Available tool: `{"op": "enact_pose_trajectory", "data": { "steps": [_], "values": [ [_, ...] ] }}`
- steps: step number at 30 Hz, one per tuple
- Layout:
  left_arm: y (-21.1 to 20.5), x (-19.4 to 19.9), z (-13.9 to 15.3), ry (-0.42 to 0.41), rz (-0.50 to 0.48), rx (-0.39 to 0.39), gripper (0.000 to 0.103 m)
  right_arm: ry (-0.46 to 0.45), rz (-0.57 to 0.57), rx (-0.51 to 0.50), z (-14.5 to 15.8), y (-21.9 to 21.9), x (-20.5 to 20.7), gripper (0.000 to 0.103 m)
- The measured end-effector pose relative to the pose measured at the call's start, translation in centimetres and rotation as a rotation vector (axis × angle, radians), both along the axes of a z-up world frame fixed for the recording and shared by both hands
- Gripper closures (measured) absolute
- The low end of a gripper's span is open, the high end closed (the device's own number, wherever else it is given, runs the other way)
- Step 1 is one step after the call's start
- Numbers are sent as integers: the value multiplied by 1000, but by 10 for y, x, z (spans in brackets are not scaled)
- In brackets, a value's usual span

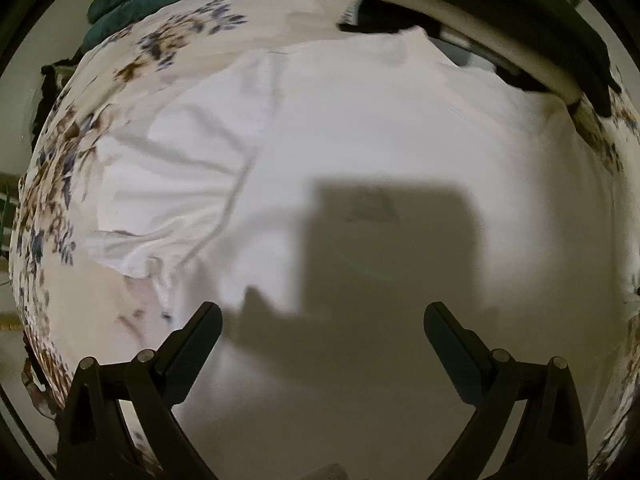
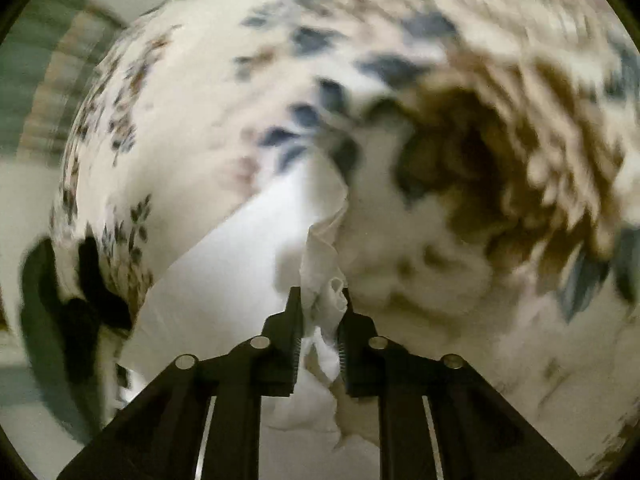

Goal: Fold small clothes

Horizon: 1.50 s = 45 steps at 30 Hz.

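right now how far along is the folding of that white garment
Early stage. Done: the white garment is spread mostly flat on the floral bedsheet, with its left part still wrinkled. In hand: the right gripper has pinched a bunched edge of the fabric; the left gripper hovers open above the cloth, holding nothing. Left: no fold shows yet, so all of the folding remains.

White garment point(image 1: 320, 128) lies spread on floral bedsheet point(image 1: 168, 40), mostly flat. One sleeve creased and bunched at left. In right wrist view, a crumpled edge point(image 2: 324, 280) stands pinched upward; rest trails lower left.
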<state>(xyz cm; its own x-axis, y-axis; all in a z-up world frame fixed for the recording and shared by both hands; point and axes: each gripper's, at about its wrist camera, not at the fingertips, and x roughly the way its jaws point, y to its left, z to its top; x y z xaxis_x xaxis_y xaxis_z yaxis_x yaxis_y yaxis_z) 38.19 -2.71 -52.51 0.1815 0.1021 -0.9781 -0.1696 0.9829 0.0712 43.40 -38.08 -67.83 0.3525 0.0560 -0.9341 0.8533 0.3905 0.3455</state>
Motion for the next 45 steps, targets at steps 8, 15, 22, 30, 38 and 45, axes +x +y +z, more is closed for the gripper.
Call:
{"op": "enact_pose_trajectory", "data": {
  "steps": [8, 15, 22, 30, 38, 45],
  "values": [
    [86, -33, 22, -31, 104, 72, 0, 41, 791, -589, 72, 187, 85, 91],
    [154, -77, 13, 22, 230, 149, 0, 176, 1330, -684, 9, 330, 51, 81],
    [186, -101, 8, 29, 322, 101, 0, 92, 1236, -308, 35, 297, 6, 45],
    [217, -66, -19, -18, 504, -419, 2, 165, 953, -246, 33, 225, 9, 45],
    [224, -23, -44, -103, 665, -559, 98, 197, 707, -144, 2, 168, 9, 45],
    [148, 7, 16, -302, 196, -180, 98, 204, 683, -147, -2, 135, -13, 45]
  ]
}}
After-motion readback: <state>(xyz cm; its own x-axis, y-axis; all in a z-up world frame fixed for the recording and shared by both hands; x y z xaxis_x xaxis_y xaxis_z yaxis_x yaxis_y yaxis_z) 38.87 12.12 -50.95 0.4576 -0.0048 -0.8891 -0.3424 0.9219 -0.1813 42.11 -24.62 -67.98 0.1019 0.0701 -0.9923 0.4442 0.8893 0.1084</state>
